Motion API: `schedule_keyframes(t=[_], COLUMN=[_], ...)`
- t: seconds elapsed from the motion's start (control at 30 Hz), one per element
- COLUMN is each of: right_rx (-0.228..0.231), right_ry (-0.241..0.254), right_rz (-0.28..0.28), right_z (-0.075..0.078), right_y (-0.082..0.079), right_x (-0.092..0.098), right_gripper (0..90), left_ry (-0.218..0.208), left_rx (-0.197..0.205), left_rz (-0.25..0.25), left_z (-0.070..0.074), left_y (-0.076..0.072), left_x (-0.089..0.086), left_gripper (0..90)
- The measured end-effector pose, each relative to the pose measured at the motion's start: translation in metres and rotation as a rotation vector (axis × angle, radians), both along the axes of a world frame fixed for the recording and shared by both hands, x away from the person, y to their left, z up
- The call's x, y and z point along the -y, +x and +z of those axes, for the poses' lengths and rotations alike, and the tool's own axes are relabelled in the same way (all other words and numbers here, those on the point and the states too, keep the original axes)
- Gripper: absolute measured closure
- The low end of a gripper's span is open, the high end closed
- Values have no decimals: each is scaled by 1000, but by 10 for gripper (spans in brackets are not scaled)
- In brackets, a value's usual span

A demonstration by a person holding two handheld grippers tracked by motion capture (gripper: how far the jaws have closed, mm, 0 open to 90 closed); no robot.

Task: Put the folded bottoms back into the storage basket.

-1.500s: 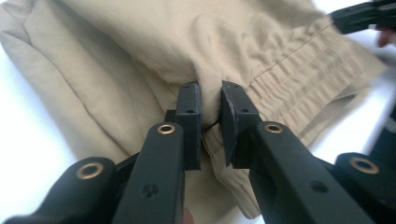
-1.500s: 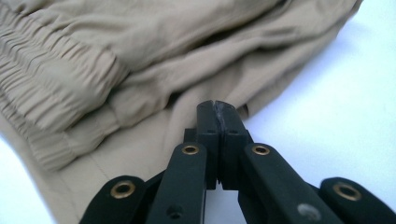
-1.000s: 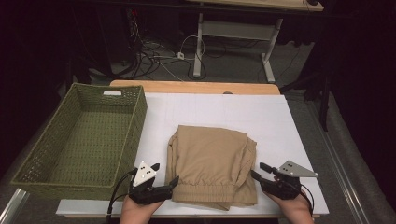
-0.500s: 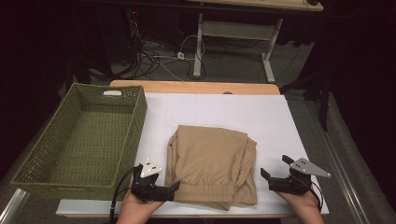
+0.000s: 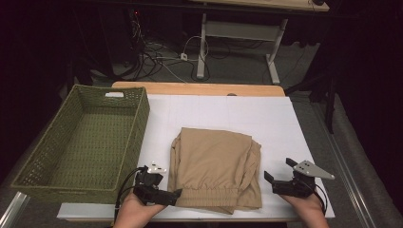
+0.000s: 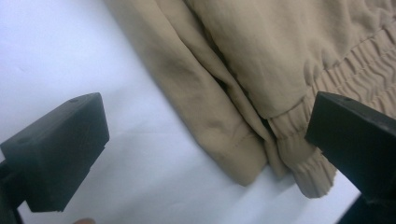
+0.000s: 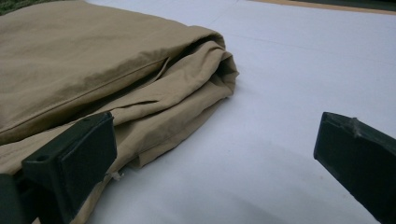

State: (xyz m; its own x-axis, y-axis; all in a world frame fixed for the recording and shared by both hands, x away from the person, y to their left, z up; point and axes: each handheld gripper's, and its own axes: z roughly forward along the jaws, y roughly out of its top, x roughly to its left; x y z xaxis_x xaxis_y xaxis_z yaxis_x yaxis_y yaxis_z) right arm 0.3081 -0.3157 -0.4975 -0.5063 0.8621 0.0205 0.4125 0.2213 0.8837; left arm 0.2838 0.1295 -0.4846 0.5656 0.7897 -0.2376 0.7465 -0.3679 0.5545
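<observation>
While the folded tan trousers point(image 5: 216, 171) lie mid-table between my hands, long axis from 6 to 12 o'clock, my left gripper point(image 5: 172, 195) gapes empty touching their near-left corner, nearer than my right gripper point(image 5: 277, 171), wide open at their 3 o'clock.

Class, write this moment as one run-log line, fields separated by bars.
left claw: open, at the folded tan trousers | right claw: open, just beside them | green basket: empty, left of them

Bright lit table, dark surroundings, soft close-ups.
</observation>
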Motion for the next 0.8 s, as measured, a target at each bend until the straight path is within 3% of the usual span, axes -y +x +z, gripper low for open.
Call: schedule_keyframes(t=[0.13, 0.2, 0.3, 0.37, 0.5, 0.57, 0.8], right_rx=[1, 10, 21, 24, 27, 26, 15], right_ry=[-1, 1, -4, -4, -5, -5, -16], right_rz=[1, -2, -2, -5, -7, -10, -9], right_z=[1, 2, 4, 4, 5, 5, 2], right_y=[-4, -9, -12, -14, -18, -19, -17], right_x=[1, 3, 5, 5, 4, 4, 4], right_gripper=[5, 7, 11, 12, 14, 16, 20], left_ry=[23, 29, 67, 64, 73, 77, 72], left_rx=[21, 10, -10, -28, -41, -32, -31], left_rz=[-42, -51, -34, -23, -1, -16, -68], left_z=[7, 5, -6, -13, -12, -12, -8], left_y=[-7, -8, -6, -5, -3, -5, -7], left_x=[9, 13, 16, 17, 21, 23, 27], left_gripper=[0, 0, 0, 0, 0, 12, 163])
